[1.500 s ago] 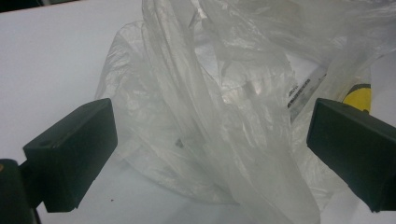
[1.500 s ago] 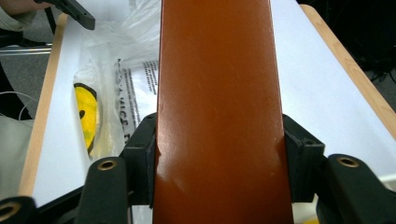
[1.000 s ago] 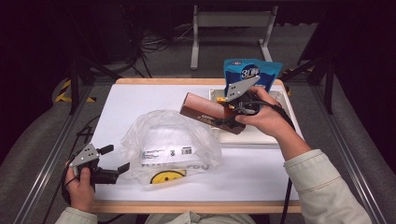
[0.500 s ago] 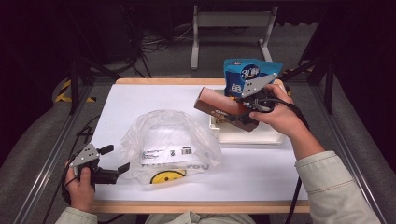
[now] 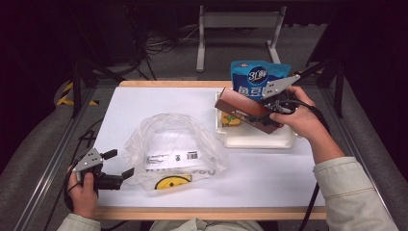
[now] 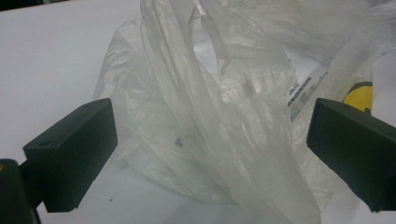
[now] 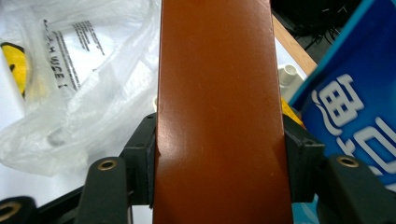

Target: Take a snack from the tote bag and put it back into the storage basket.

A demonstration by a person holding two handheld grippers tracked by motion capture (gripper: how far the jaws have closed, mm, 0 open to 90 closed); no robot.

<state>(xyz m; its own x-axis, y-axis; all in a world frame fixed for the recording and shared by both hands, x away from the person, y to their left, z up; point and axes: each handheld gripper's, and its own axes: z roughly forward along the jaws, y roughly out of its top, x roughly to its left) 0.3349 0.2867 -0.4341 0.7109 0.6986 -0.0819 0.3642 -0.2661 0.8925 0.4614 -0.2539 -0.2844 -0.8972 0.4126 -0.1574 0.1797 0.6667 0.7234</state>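
Note:
A long brown box (image 5: pixel 243 110) hangs tilted over the white tray (image 5: pixel 255 142), and my right gripper (image 5: pixel 267 120) is shut on its near end. In the right gripper view the brown box (image 7: pixel 217 93) runs up between the two jaws of my right gripper (image 7: pixel 217 156), whose pads press on both its sides. A crumpled clear plastic bag (image 5: pixel 175 144) with a yellow smiley face lies at the table's middle left. My left gripper (image 5: pixel 120 163) rests at the front left, open, at the bag's left edge. The left gripper (image 6: pixel 210 149) has folds of the bag (image 6: pixel 224 93) lying loose between its wide jaws.
A blue snack pouch (image 5: pixel 257 77) stands upright at the back of the tray, close behind the box, and the blue pouch (image 7: pixel 355 107) fills the right of the right gripper view. Something yellow (image 5: pixel 231 120) lies in the tray. The table's wooden edge (image 5: pixel 159 83) runs along the back.
My right hand has carried the brown box to the right, from beside the tray's left end to over the tray. The left hand and the bag have stayed put.

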